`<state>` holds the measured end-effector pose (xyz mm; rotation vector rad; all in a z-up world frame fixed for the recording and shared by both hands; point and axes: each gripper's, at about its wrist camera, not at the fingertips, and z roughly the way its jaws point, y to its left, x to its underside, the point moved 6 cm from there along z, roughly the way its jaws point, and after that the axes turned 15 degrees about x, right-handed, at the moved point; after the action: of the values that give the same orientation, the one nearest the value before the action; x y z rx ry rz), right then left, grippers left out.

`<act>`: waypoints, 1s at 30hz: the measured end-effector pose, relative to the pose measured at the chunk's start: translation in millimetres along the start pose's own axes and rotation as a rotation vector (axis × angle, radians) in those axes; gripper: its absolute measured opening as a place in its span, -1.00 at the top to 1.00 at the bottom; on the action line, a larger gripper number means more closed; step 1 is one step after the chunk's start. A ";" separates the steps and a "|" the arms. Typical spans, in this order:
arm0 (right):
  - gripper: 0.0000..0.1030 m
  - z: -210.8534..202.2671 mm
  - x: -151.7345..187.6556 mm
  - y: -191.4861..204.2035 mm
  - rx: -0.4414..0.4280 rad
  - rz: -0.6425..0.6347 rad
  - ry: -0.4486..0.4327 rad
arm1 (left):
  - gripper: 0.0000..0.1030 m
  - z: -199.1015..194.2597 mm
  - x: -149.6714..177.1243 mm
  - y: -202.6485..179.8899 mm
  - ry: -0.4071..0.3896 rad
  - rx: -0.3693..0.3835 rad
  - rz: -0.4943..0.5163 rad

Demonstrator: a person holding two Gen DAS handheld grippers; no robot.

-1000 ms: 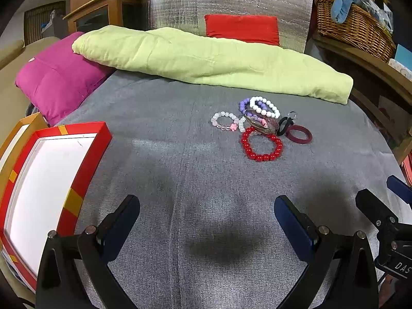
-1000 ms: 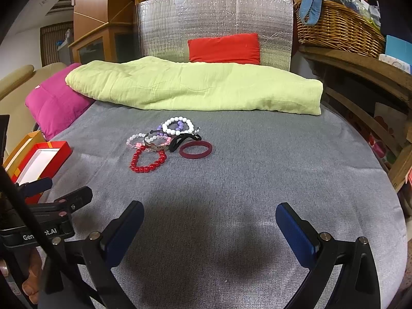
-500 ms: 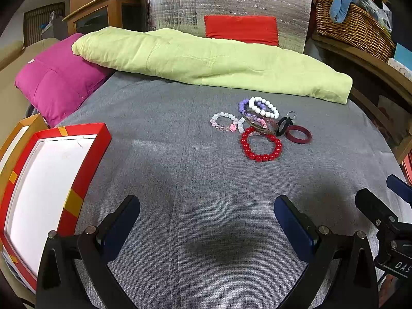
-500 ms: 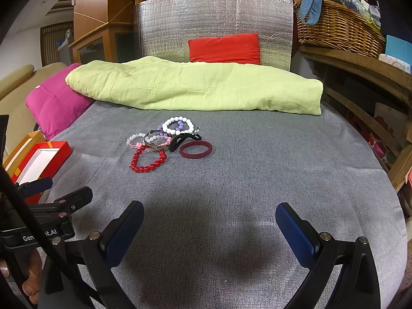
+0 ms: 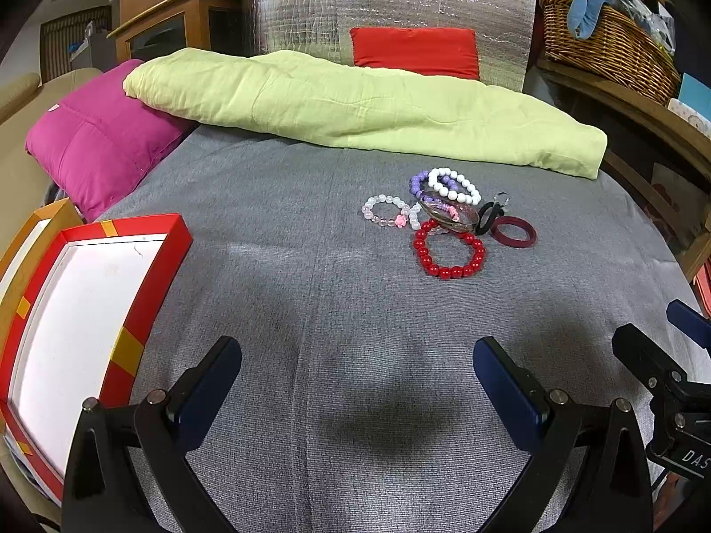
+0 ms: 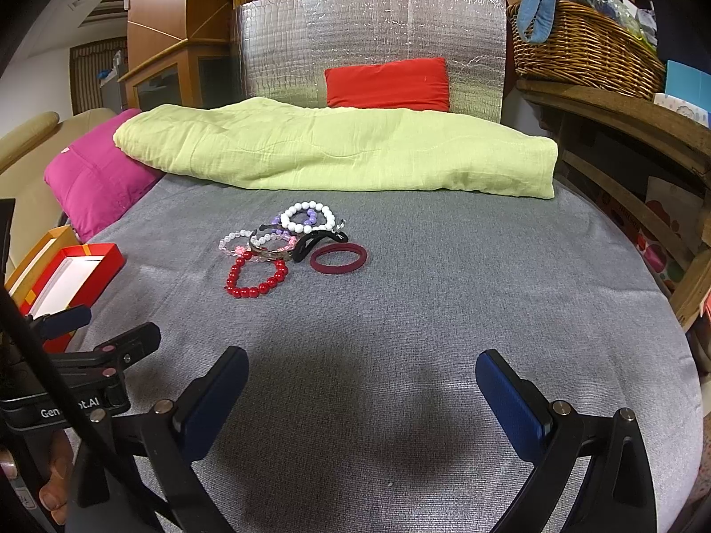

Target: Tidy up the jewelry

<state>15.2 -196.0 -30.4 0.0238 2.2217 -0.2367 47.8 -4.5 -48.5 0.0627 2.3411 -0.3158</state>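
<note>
Nothing picked yet: my left gripper [image 5: 355, 373] and right gripper [image 6: 362, 384] hang spread wide, empty. Bracelets [image 5: 449, 217] lie at one o'clock; next, reach there, box [image 5: 89, 311] waiting at nine.

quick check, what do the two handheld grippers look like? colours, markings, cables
Both match: black angular frames with silver screw heads, each finger tipped with a flat dark-blue pad. The left gripper shows part of a white "Gen..." label in the right wrist view. The right gripper shows white "DAS" lettering in the left wrist view. A black cable crosses in front of the left unit. No sleeves visible.
</note>
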 end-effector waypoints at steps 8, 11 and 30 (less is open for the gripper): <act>-1.00 0.0 0.0 0.2 0.000 0.000 0.000 | -1.00 -0.1 0.2 -0.8 -0.001 -0.001 0.003; -1.00 0.4 0.1 0.1 0.000 0.000 0.000 | -1.00 0.2 0.3 -1.0 -0.001 -0.001 0.004; -1.00 0.4 1.0 1.2 0.000 -0.002 0.002 | -1.00 -0.4 1.9 -0.2 -0.003 -0.002 0.005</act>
<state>15.1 -194.9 -31.6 0.0223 2.2239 -0.2376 46.1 -4.7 -49.5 0.0675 2.3383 -0.3114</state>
